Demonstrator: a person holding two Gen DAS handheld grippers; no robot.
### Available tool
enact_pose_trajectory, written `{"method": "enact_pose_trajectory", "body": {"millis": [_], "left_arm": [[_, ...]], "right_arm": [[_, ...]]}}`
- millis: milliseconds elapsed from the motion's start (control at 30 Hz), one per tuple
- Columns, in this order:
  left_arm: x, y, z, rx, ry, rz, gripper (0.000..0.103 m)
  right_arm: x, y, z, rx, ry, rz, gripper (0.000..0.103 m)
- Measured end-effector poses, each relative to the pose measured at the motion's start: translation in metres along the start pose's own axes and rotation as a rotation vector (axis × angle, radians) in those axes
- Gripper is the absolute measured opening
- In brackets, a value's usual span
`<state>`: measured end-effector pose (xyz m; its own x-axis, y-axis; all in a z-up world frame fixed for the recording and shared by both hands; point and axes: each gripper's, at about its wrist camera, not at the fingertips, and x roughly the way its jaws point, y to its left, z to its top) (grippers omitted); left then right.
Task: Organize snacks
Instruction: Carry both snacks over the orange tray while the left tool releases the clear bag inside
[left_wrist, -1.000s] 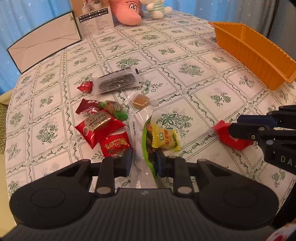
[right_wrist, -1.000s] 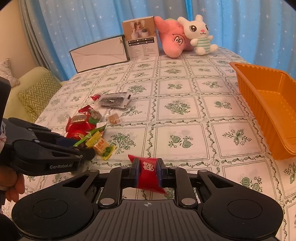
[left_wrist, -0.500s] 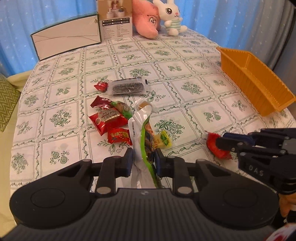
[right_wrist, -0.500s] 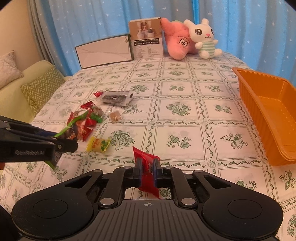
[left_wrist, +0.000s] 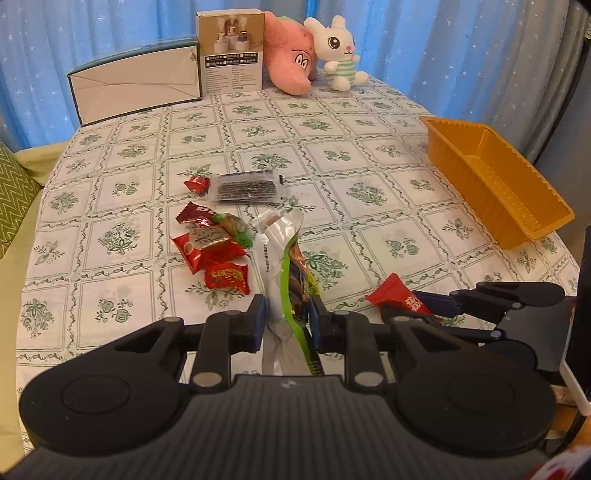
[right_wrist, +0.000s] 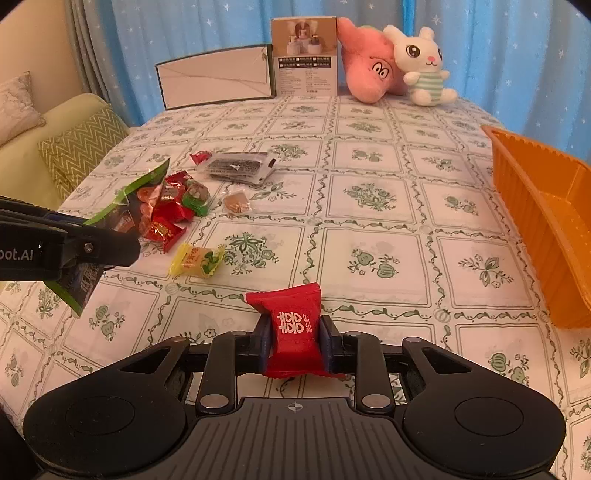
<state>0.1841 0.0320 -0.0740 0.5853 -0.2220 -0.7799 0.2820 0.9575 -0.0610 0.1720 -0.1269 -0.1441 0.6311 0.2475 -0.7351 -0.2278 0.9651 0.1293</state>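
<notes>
My left gripper (left_wrist: 287, 320) is shut on a green-edged silver snack packet (left_wrist: 284, 266) and holds it above the table; the packet also shows at the left of the right wrist view (right_wrist: 122, 206). My right gripper (right_wrist: 295, 338) is shut on a red candy packet (right_wrist: 293, 328), lifted off the cloth, and also shows in the left wrist view (left_wrist: 400, 297). Several loose snacks lie on the table: red packets (left_wrist: 212, 251), a dark clear-wrapped bar (left_wrist: 245, 186), a yellow candy (right_wrist: 195, 260) and a small brown sweet (right_wrist: 236, 202). The orange basket (left_wrist: 491, 184) stands empty at the right.
A white box (left_wrist: 136, 83), a printed carton (left_wrist: 231, 55), a pink plush (left_wrist: 291, 55) and a white bunny (left_wrist: 340, 55) stand at the table's far edge. A green sofa with cushions (right_wrist: 79, 147) is left of the table.
Both grippers have risen and drawn back from the table with their packets. The green packet came up off the pile; the yellow candy stayed on the cloth.
</notes>
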Motion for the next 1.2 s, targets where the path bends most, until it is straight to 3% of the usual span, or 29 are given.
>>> {"method": "enact_pose_trajectory", "body": {"millis": [400,800,1200], "left_arm": [[-0.007,-0.053,0.016,-0.017,-0.036,-0.071,0.022],[0.003,-0.154,0.06,-0.016,-0.093,-0.181,0.022],[0.041,-0.228,0.1,0.01,-0.089,-0.278,0.022]], "right_arm": [[-0.055,-0.042,0.009,0.059,-0.112,-0.063,0.026],[-0.121,-0.154,0.026,0.196,-0.208,-0.179,0.026],[-0.139,-0.252,0.04,0.3,-0.175,-0.213,0.026]]}}
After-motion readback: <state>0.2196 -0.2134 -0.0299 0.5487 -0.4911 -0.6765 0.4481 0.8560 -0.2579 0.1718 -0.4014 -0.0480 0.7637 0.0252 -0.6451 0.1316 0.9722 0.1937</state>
